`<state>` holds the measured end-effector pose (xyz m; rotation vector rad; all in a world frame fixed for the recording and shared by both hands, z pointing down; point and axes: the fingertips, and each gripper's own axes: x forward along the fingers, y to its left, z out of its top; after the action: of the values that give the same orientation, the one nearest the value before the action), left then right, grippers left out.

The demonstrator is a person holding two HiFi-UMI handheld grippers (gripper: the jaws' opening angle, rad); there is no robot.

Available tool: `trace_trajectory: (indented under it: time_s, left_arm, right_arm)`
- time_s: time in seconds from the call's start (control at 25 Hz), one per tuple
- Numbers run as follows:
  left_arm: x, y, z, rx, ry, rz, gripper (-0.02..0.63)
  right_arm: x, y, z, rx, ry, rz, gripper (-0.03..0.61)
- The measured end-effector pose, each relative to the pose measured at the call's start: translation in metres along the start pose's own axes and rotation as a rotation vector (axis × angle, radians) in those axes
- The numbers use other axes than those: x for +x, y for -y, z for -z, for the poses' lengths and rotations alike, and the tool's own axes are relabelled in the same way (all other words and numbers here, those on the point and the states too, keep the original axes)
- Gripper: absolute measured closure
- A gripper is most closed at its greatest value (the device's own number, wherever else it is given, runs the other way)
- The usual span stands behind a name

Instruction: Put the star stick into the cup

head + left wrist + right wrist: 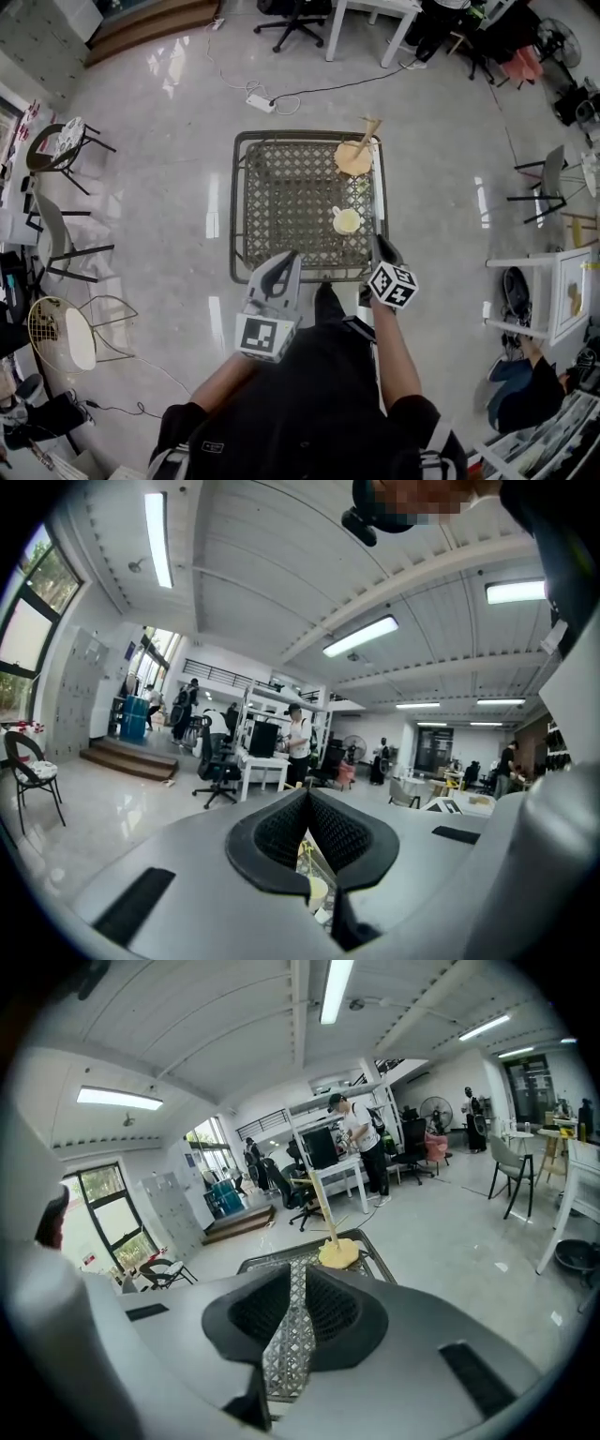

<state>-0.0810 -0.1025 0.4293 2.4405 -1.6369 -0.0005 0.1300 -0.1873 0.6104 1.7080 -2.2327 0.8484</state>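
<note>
Head view: a person in dark sleeves is standing at the near edge of a square metal lattice table, holding one gripper in each hand low over that edge. The left gripper is hovering over the near rim, left of centre. The right gripper is hovering at the near right corner, pointing along the table's right side.

The cup, pale yellow, is sitting upright on the right half of the lattice, close to the right rim and just ahead of the right gripper. The star stick is resting farther back by the far right corner, apart from the cup. Its yellow star is lying on the lattice with the wooden stick rising from it at a slight tilt. Neither gripper is touching it.

Left gripper view: the left gripper is showing its jaws together at the tips, with nothing between them. A sliver of the cup is showing low in the gap behind the tips.

Right gripper view: the right gripper is showing its jaws a narrow way apart, with only bare lattice visible between them. The star stick is standing beyond the tips, near the far rim of the table.
</note>
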Motion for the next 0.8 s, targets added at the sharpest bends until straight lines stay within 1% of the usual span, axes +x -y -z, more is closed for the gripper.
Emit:
trace_trajectory:
  time_s: [0.08, 0.2, 0.44, 0.56, 0.8]
  left_arm:
    - [-0.012, 0.005, -0.001, 0.013, 0.006, 0.031, 0.597]
    - [-0.03, 0.013, 0.005, 0.041, -0.011, 0.073, 0.597]
    - [-0.049, 0.029, 0.004, 0.014, 0.014, 0.101, 0.597]
    - [-0.05, 0.043, 0.005, 0.016, 0.01, 0.113, 0.597]
    - [-0.049, 0.069, 0.013, 0.062, -0.014, 0.133, 0.597]
  right_arm:
    - [-0.025, -0.011, 0.006, 0.002, 0.024, 0.013, 0.541]
    - [-0.061, -0.026, 0.012, 0.003, 0.067, 0.026, 0.554]
    - [-0.12, -0.051, 0.01, 0.0, 0.152, 0.034, 0.561]
    - [-0.143, -0.053, 0.001, -0.002, 0.192, 0.032, 0.561]
    - [-0.186, -0.049, -0.015, -0.015, 0.259, 0.038, 0.561]
